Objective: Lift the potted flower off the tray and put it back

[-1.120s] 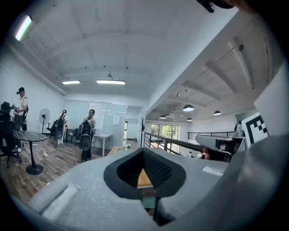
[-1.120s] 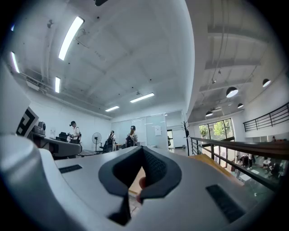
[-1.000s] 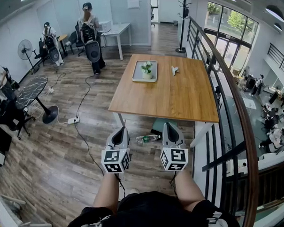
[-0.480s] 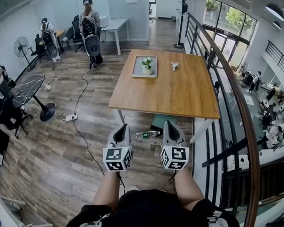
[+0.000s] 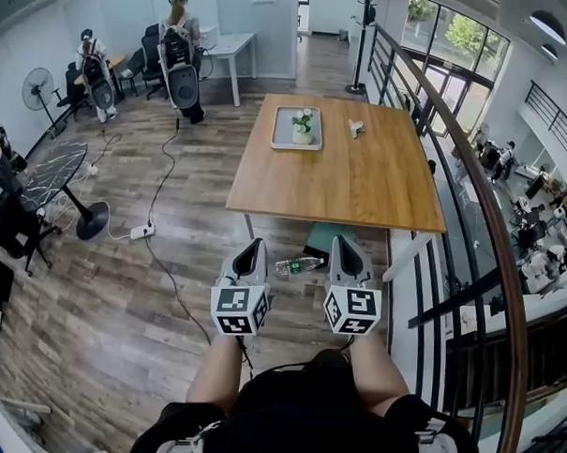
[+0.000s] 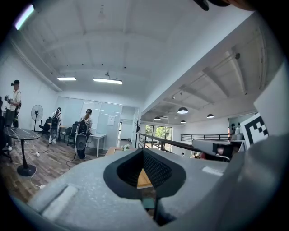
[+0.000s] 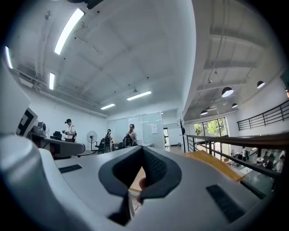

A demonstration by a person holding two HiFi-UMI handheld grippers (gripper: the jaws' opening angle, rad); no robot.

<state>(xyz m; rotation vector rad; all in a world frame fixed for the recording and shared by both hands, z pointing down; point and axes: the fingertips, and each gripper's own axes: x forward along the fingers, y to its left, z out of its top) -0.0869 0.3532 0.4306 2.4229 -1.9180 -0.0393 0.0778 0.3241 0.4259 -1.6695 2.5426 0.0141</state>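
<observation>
The potted flower (image 5: 304, 129) stands upright on a grey tray (image 5: 284, 136), its pot seated on the tray's floor a little right of the middle and its long axis vertical, with pale blooms and green leaves pointing straight up. The tray lies flat near the far left corner of the wooden counter (image 5: 342, 181), and a small pale object (image 5: 355, 128), too small to identify, lies on the wood just to its right, apart from the tray. Both grippers hang well short of the counter, over the plank floor (image 5: 121, 298), side by side and pointing level toward the near edge. The left gripper (image 5: 254, 244) has its fingers clenched together with nothing grasped; its own view shows the grey fingers meeting, with a sliver of the counter visible through the hollow between them. The right gripper (image 5: 341, 242) is likewise clenched and empty, the counter edge running off to the right in its view. A plastic bottle (image 5: 298, 265) lies on its side on the floor between the two fingertips and the counter's near edge. A dark railing (image 5: 472, 196) runs along the right side.
</observation>
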